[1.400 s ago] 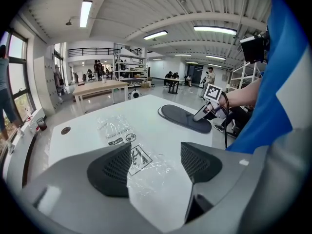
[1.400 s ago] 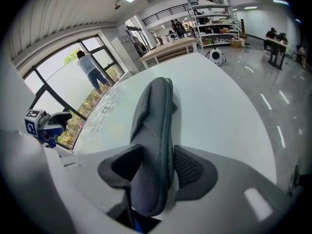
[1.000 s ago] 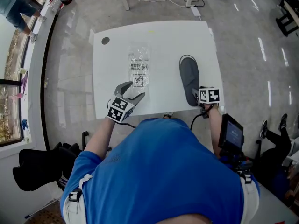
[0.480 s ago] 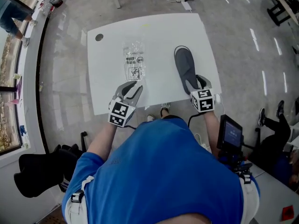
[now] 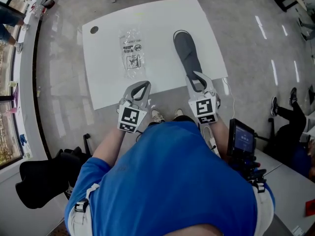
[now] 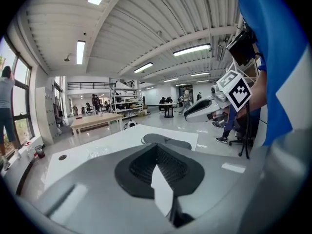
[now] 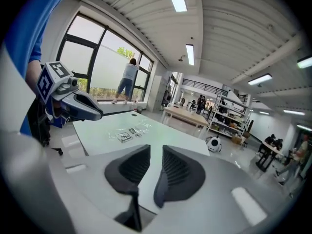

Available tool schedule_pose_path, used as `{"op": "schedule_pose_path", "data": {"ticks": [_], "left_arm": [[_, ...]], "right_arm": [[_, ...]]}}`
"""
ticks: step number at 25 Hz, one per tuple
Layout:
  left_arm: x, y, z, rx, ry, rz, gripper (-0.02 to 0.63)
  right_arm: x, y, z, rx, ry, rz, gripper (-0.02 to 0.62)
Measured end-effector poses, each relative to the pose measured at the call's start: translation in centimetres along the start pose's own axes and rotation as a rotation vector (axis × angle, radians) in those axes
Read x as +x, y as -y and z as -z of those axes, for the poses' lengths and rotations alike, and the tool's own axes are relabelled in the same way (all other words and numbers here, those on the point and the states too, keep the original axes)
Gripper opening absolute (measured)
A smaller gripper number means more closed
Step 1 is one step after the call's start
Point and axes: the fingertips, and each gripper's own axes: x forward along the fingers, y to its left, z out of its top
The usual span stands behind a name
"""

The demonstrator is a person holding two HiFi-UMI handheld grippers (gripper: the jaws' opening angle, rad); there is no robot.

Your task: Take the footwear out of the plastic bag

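In the head view, a white rectangular table (image 5: 106, 82) carries a grey soft flat slipper (image 5: 187, 50) and a clear crinkled plastic bag with black printed labels (image 5: 131, 53). The slipper lies wholly outside the plastic bag, to its right and apart from it, its length running away from the person (image 5: 167, 181) in a blue shirt. A small dark round hole (image 5: 94, 29) sits near the table's far left corner. The left gripper (image 5: 142, 84) is over the table's near edge, short of the bag. The right gripper (image 5: 197, 75) points at the near end of the slipper and overlaps it in this view; contact cannot be judged here.

In the left gripper view, the left gripper (image 6: 157, 149) has its jaws pressed together with nothing between them. Beyond them the slipper (image 6: 168, 140) lies flat on the table, and the right gripper (image 6: 187, 116) is in the air above it.

In the right gripper view, the jaws of the right gripper (image 7: 156, 151) are closing, a narrow gap left between them showing only bare tabletop. The plastic bag (image 7: 129, 133) lies flat further off, with the left gripper (image 7: 97, 113) at the left.
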Motion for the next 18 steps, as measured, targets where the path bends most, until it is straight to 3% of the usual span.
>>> {"op": "schedule_pose_path", "data": {"ticks": [5, 9, 18], "left_arm": [[-0.5, 2.8, -0.6, 0.018, 0.017, -0.053, 0.006], [-2.0, 5.9, -2.8, 0.005, 0.021, -0.112, 0.006], [-2.7, 10.1, -1.0, -0.050, 0.009, -0.201, 0.006]], "right_arm": [[-2.7, -1.1, -0.3, 0.002, 0.068, -0.037, 0.005], [-7.0, -1.0, -0.7, 0.035, 0.089, -0.077, 0.003], [-9.8, -2.4, 3.0, 0.150, 0.102, -0.142, 0.003]]}}
